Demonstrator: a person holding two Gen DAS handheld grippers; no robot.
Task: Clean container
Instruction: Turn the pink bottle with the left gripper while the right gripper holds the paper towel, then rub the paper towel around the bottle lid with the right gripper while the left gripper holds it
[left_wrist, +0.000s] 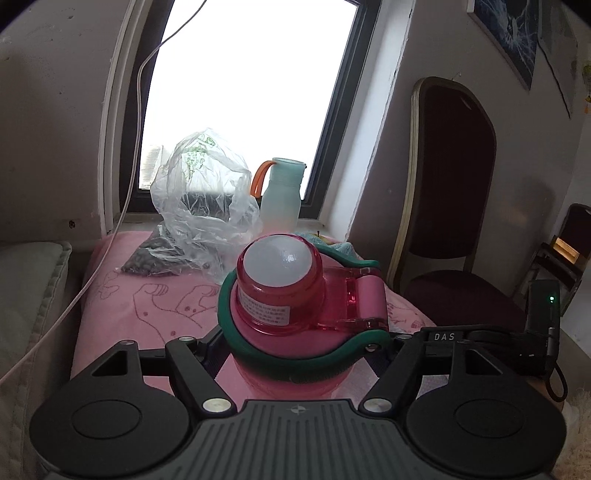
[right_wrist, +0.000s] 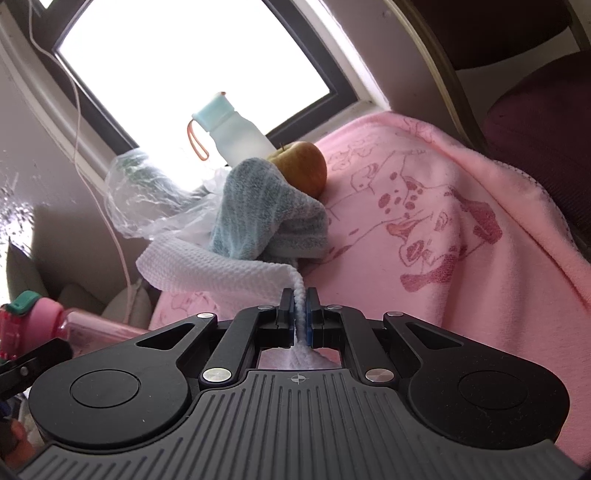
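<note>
A pink water bottle (left_wrist: 291, 354) with a frosted white domed cap (left_wrist: 279, 260) and a green strap (left_wrist: 258, 350) stands upright between the fingers of my left gripper (left_wrist: 295, 350), which is shut on its body. The bottle also shows at the left edge of the right wrist view (right_wrist: 40, 321). My right gripper (right_wrist: 300, 314) is shut on a white waffle-weave cloth (right_wrist: 207, 267), pinched between its pads and trailing left over the pink blanket (right_wrist: 443, 221).
A blue-grey towel (right_wrist: 258, 214) lies bunched by an apple (right_wrist: 303, 166). A frosted bottle with a pale blue lid (left_wrist: 280, 192) and a clear plastic bag (left_wrist: 199, 206) stand by the window sill. A dark red chair (left_wrist: 450, 206) stands on the right.
</note>
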